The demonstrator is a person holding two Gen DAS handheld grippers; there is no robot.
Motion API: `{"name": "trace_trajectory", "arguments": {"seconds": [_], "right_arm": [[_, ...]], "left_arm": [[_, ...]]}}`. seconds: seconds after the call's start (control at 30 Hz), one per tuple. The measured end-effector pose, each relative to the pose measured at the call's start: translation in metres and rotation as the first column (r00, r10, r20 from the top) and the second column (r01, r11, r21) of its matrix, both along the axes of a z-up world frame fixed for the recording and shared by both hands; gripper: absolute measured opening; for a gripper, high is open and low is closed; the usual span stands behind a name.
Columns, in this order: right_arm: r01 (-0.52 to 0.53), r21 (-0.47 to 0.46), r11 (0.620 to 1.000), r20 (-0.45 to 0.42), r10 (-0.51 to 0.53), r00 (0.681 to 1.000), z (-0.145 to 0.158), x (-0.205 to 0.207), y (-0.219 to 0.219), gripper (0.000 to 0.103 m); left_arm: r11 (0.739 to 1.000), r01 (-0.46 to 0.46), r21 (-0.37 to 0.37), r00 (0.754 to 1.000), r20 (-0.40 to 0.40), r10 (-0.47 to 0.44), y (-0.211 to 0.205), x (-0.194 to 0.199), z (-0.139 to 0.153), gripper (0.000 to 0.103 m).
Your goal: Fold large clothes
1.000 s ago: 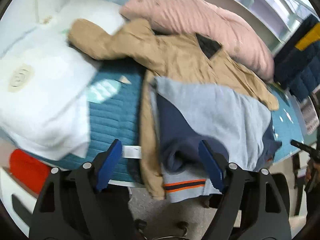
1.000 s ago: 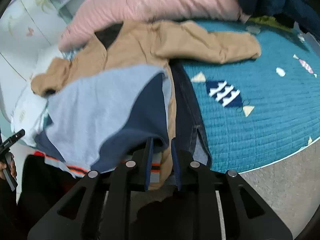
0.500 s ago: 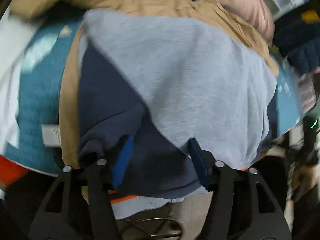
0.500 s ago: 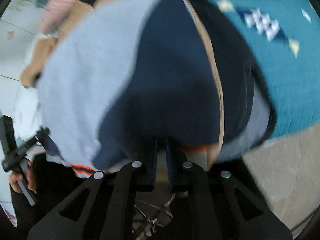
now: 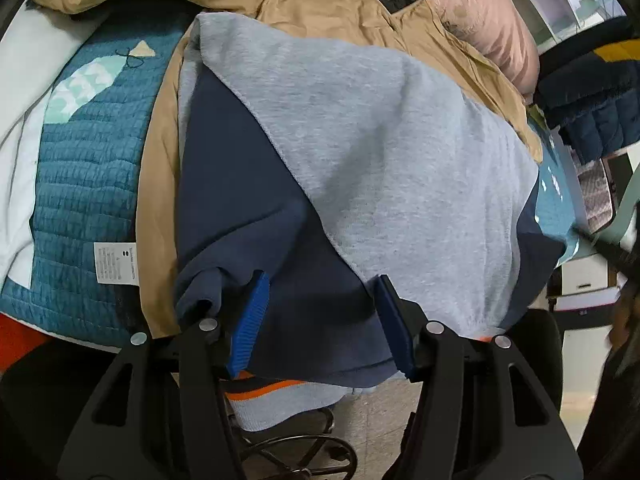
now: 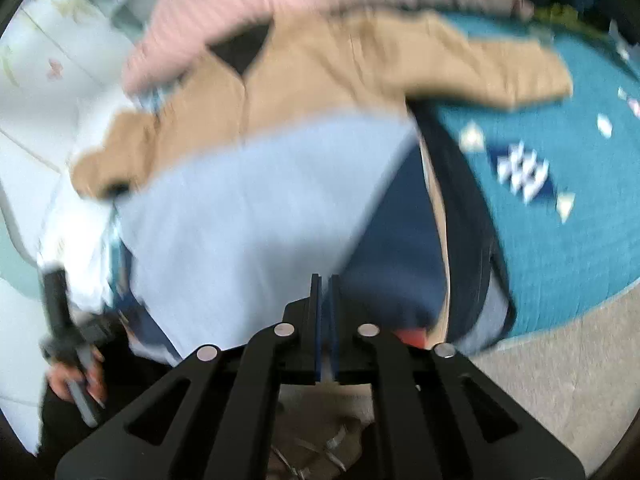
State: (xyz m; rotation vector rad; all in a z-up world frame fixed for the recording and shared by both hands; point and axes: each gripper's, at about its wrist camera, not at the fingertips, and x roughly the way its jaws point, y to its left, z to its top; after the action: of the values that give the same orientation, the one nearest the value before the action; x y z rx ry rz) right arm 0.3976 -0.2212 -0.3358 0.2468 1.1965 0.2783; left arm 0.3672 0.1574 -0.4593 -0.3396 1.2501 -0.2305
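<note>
A grey and navy sweatshirt (image 5: pixel 380 152) with an orange-striped hem lies folded over a tan jacket (image 5: pixel 320 4) at the near edge of the bed. My left gripper (image 5: pixel 320 300) is open, its blue pads on either side of the navy part near the hem. In the right wrist view, which is blurred, the sweatshirt (image 6: pixel 248 208) and the jacket (image 6: pixel 320 68) show again. My right gripper (image 6: pixel 325 292) is shut at the sweatshirt's near edge; I cannot tell whether cloth is pinched between the pads.
A teal quilt (image 5: pixel 88 168) covers the bed, with a white pillow (image 5: pixel 20 120) at left and a pink duvet (image 5: pixel 480 20) behind the jacket. Dark padded clothes (image 5: pixel 592 100) hang at right. Beige floor (image 6: pixel 560 380) lies below the bed edge.
My left gripper moved in over the sweatshirt and narrowed around its navy part. My right gripper closed fully, dipped close to the sweatshirt, and has pulled back.
</note>
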Motion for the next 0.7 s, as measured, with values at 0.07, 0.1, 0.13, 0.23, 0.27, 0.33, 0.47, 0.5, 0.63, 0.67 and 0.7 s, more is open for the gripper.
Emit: {"name": "trace_trajectory", "arguments": {"seconds": [0.07,0.1,0.13,0.23,0.27,0.33,0.47,0.5,0.63,0.67,0.7], "right_arm": [[0.031,0.033,0.999,0.086,-0.034,0.996,0.031,0.011,-0.002,0.006],[0.033,0.039,0.999,0.109,-0.037,0.993,0.039,0.023,-0.002,0.006],[0.039,0.022,0.999,0.110,-0.042,0.993,0.041,0.037,0.000,0.006],[0.040,0.035,0.999,0.059,-0.042,0.997,0.000,0.083,0.002,0.002],[0.048,0.043,0.998,0.033,-0.049,0.998,-0.017,0.090,-0.001,0.001],[0.062,-0.019,0.998,-0.058,-0.063,0.996,-0.068,0.113,0.001,0.000],[0.150,0.059,0.987,-0.132,-0.141,0.981,-0.116,0.118,-0.016,0.000],[0.164,0.052,0.985,-0.130,-0.156,0.979,-0.109,0.116,-0.016,0.000],[0.014,0.117,0.993,0.000,-0.014,1.000,-0.056,0.096,0.038,0.000],[-0.042,0.136,0.990,0.017,0.040,0.999,-0.049,0.091,0.058,0.000],[-0.086,0.158,0.984,0.020,0.084,0.996,-0.047,0.089,0.078,0.000]], "left_arm": [[1.000,0.006,-0.009,1.000,-0.003,-0.007,0.003,0.000,0.000,0.056],[1.000,0.006,-0.017,1.000,-0.005,-0.006,0.004,0.000,0.000,0.056],[1.000,0.008,-0.019,1.000,-0.005,-0.008,0.004,0.000,0.000,0.056],[1.000,0.015,-0.022,1.000,-0.006,-0.016,0.005,0.001,0.001,0.056],[0.999,0.018,-0.026,1.000,-0.006,-0.018,0.005,0.001,0.001,0.056],[0.999,0.023,-0.043,1.000,-0.006,-0.023,0.008,0.001,0.001,0.056],[0.994,0.013,-0.112,1.000,-0.003,-0.013,0.016,0.000,0.003,0.057],[0.991,0.002,-0.136,1.000,0.000,-0.002,0.020,-0.001,0.006,0.058],[0.968,-0.049,-0.247,0.998,0.033,0.059,0.034,-0.005,0.019,0.063],[0.966,-0.053,-0.253,0.996,0.053,0.069,0.038,-0.005,0.026,0.064],[0.968,-0.058,-0.243,0.995,0.066,0.076,0.041,-0.006,0.030,0.066]]}}
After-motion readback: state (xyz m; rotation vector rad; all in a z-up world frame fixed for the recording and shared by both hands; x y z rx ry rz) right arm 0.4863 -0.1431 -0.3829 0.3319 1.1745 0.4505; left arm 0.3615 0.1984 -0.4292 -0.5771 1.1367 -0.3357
